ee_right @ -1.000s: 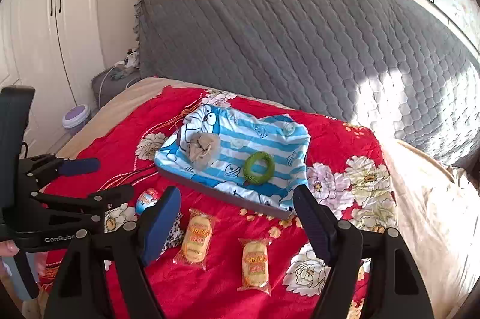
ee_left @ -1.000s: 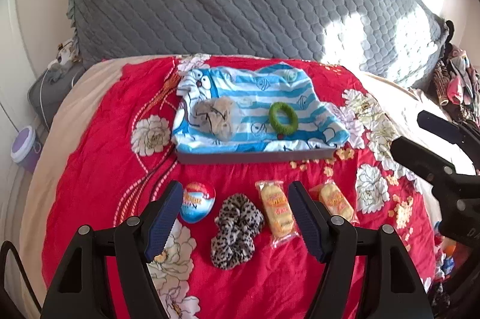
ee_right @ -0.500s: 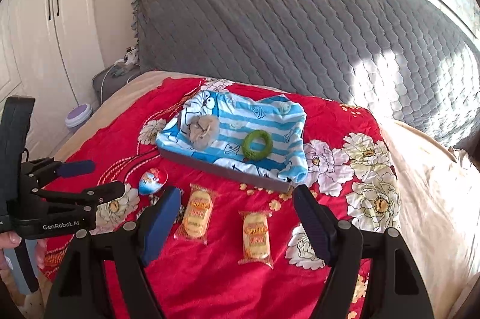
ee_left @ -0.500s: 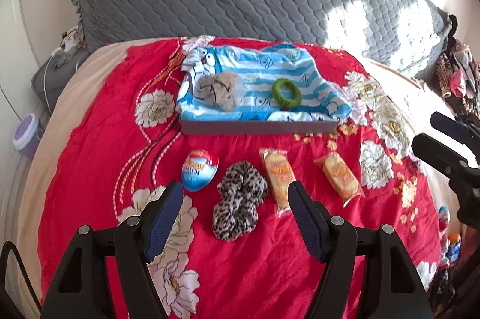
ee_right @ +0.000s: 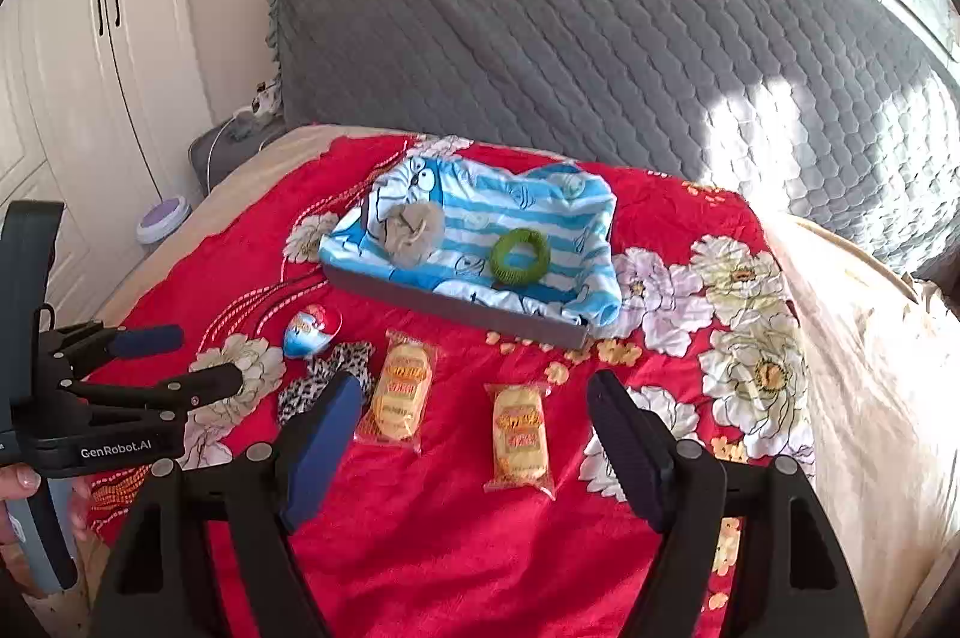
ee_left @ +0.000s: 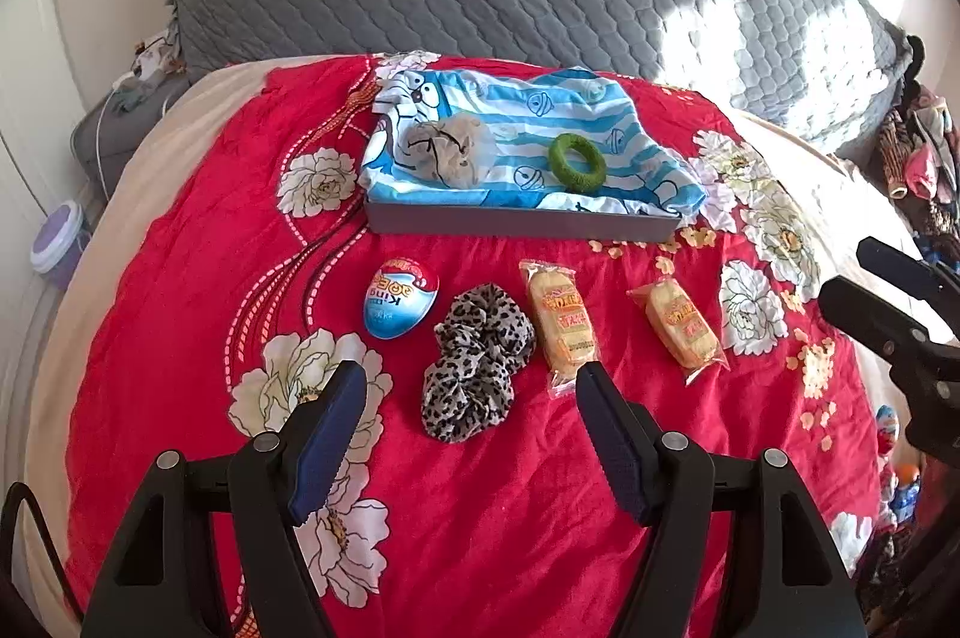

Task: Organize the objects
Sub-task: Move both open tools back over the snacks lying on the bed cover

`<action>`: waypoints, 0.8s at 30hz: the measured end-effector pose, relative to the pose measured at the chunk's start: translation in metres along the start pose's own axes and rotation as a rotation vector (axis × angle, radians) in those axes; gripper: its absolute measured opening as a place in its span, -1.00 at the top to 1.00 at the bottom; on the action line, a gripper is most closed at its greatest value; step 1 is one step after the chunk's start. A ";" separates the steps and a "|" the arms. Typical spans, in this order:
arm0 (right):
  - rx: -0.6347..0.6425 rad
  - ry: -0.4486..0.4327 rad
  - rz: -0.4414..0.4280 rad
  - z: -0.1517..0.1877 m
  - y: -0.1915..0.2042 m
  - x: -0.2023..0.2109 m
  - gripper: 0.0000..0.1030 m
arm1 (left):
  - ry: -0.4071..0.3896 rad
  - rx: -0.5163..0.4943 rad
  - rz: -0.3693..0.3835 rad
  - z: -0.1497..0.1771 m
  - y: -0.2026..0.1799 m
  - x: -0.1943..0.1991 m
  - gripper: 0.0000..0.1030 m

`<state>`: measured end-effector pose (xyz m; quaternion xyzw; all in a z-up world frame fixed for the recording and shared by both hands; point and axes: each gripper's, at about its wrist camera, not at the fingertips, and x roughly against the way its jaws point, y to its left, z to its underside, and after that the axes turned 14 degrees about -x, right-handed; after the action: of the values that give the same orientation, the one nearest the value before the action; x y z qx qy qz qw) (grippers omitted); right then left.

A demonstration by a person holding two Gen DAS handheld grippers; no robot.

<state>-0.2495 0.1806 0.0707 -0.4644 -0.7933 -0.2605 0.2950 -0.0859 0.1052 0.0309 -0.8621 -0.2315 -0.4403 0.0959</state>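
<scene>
Grey tray (ee_left: 516,223) holds green ring (ee_left: 577,161) and beige scrunchie (ee_left: 449,148).

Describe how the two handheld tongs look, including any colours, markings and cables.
Both tongs are black plastic frames with silver rivets and two angled fingers faced with ribbed dark-blue pads. The left tongs have a black cable looping at the frame's lower left. Seen from the right tongs, the left unit bears white "GenRobot.AI" lettering and a grey-blue handle.

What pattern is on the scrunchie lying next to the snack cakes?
Leopard print, black spots on tan and grey. The scrunchie shows best in the left wrist view.
</scene>
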 end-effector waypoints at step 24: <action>-0.011 0.096 0.027 0.031 -0.005 -0.022 -0.51 | 0.055 -0.002 0.016 0.019 -0.001 -0.023 -0.44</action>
<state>-0.2528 0.1870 0.0325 -0.4635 -0.7706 -0.2828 0.3338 -0.0849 0.1057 0.0009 -0.8516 -0.2213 -0.4635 0.1052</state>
